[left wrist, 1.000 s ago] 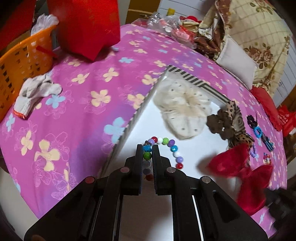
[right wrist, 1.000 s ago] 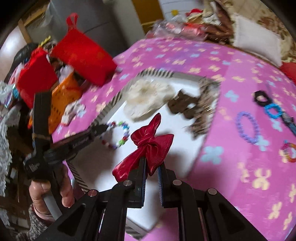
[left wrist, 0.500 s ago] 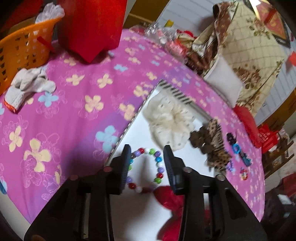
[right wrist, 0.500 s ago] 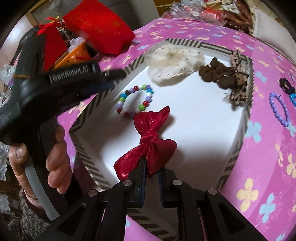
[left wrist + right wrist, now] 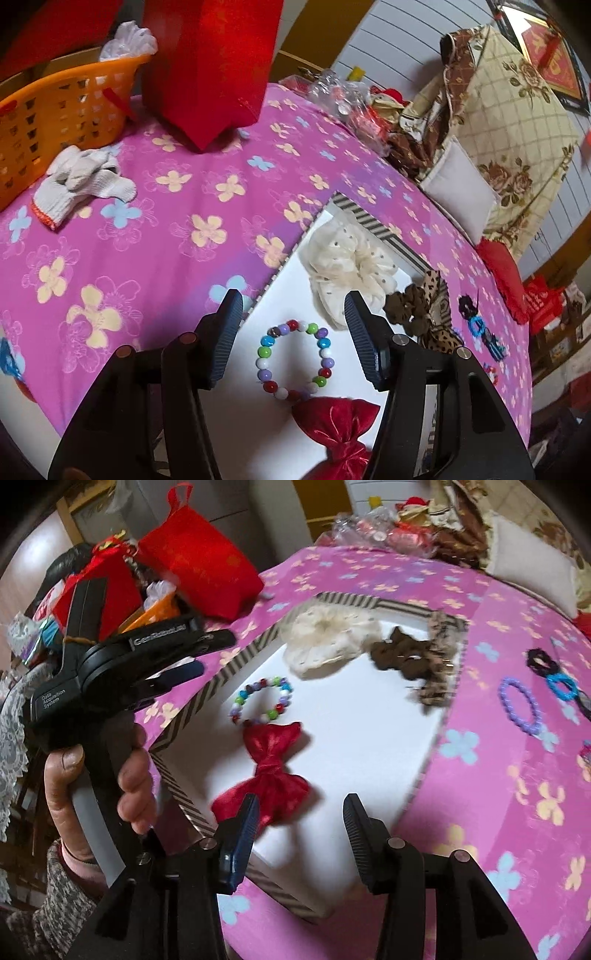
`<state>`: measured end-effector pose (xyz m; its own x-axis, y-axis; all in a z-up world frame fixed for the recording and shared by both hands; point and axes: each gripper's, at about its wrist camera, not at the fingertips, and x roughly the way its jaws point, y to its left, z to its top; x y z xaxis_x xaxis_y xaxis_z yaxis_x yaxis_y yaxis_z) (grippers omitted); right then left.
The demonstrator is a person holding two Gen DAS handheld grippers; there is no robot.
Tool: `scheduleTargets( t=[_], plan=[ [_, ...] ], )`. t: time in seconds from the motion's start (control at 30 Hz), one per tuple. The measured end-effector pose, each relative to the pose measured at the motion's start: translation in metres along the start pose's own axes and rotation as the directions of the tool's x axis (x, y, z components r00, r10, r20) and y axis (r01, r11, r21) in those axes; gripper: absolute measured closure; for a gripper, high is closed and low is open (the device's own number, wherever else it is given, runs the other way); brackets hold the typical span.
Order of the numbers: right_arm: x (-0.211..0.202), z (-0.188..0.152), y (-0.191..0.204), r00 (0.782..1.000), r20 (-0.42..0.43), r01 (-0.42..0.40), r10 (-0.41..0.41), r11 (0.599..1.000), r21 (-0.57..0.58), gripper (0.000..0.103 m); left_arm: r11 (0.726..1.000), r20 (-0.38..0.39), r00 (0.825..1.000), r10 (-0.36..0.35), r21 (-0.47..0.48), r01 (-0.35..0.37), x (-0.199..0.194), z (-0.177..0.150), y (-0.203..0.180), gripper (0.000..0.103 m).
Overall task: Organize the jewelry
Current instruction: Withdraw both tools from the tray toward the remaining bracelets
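A white tray with a striped rim (image 5: 192, 709) (image 5: 369, 218) lies on the pink flowered cloth. In it lie a multicoloured bead bracelet (image 5: 295, 360) (image 5: 262, 699), a red satin bow (image 5: 269, 771) (image 5: 336, 424), a cream scrunchie (image 5: 347, 262) (image 5: 328, 638) and a brown and leopard hair piece (image 5: 421, 314) (image 5: 410, 657). My left gripper (image 5: 291, 306) is open and empty above the bracelet. My right gripper (image 5: 301, 808) is open and empty just above the bow's near end.
On the cloth right of the tray lie a purple bead bracelet (image 5: 521, 705), blue (image 5: 563, 686) and black (image 5: 539, 661) hair ties. A red bag (image 5: 210, 66), an orange basket (image 5: 59, 114) and white gloves (image 5: 81, 181) sit at the far left. Cushions (image 5: 458, 192) stand behind.
My left gripper opened, released the bead bracelet into the tray and drew back. My right gripper lowered the red bow into the tray, opened and let it go.
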<state>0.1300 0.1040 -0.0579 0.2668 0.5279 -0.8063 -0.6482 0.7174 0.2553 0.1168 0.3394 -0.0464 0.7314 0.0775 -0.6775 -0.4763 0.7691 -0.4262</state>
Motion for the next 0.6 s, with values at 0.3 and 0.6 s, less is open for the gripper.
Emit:
scheduleTargets(
  t=[0.3,0.6],
  plan=[
    [-0.053,-0.027,-0.047,0.996,0.072,0.040,-0.048,0.993,0.115,0.058,0.998,0.001,0.999,0.052,0.026,-0.052,-0.002,-0.007,-0.015,0.046],
    [-0.107,-0.075,-0.125,0.978,0.104,0.142,-0.180,0.944,0.297,0.058,0.978,-0.010,0.992,0.126,0.169,-0.123,-0.024,-0.044,-0.067,0.046]
  ],
)
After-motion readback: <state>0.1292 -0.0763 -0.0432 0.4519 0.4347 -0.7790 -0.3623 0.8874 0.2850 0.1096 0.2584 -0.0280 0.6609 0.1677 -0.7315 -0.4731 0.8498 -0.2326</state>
